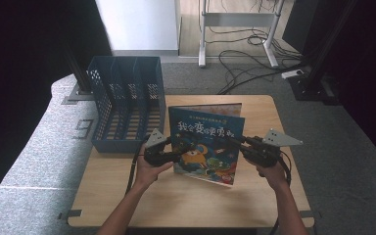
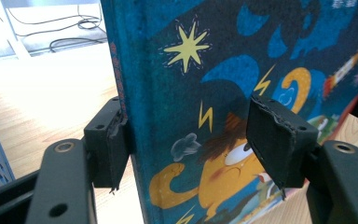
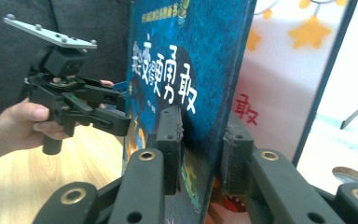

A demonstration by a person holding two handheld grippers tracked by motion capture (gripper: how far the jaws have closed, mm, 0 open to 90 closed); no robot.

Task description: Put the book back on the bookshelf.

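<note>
A blue picture book stands upright on the wooden table, slightly open. Its cover shows a yellow cartoon figure and white characters. My left gripper straddles the spine side: one pad touches the spine edge, the other pad stands off the cover. My right gripper is shut on the front cover's free edge, with a pad on each face. Behind that cover a white page with yellow stars shows. In the right gripper view, a hand holds the left gripper at the book's far side.
A blue slotted file rack stands at the table's back left, close to the left hand. Cables and a white stand lie on the floor beyond the table. Grey carpet surrounds it.
</note>
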